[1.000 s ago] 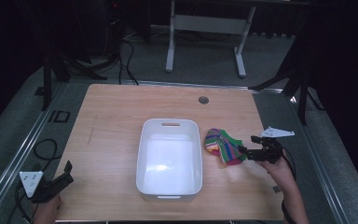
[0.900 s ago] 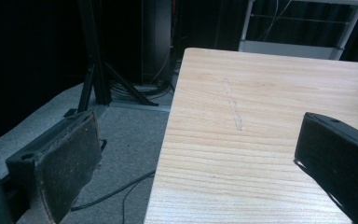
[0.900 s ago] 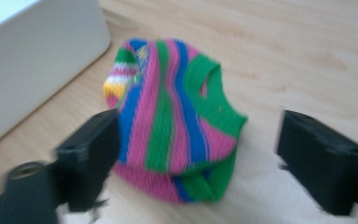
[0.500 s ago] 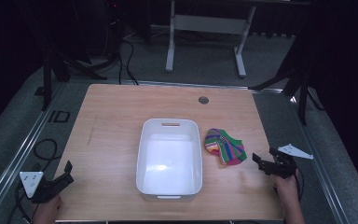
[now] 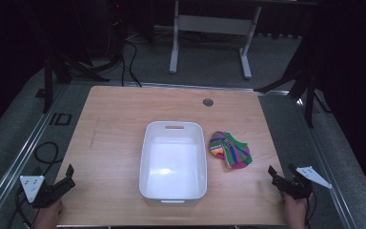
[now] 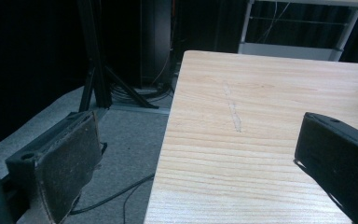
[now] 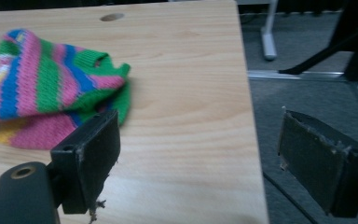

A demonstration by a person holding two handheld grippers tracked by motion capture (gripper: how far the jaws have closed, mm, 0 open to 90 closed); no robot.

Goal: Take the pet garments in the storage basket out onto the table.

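Note:
A white plastic bin stands in the middle of the wooden table, nothing visible inside it. Right beside it lies a crumpled striped knit cloth in pink, green, blue and yellow, seen close up as the cloth in the right gripper view. My right gripper is open at the table's front right edge, a hand's width from the cloth, with nothing between its jaws. My left gripper is open at the front left corner, over the table's edge, nothing held.
A round cable hole sits near the table's far edge. Cables lie on the grey floor to the left. A white-legged stand and dark tripod legs stand beyond the table.
My right gripper has drawn back from the cloth toward the front right edge of the table. The cloth stays beside the bin. The left gripper has not moved.

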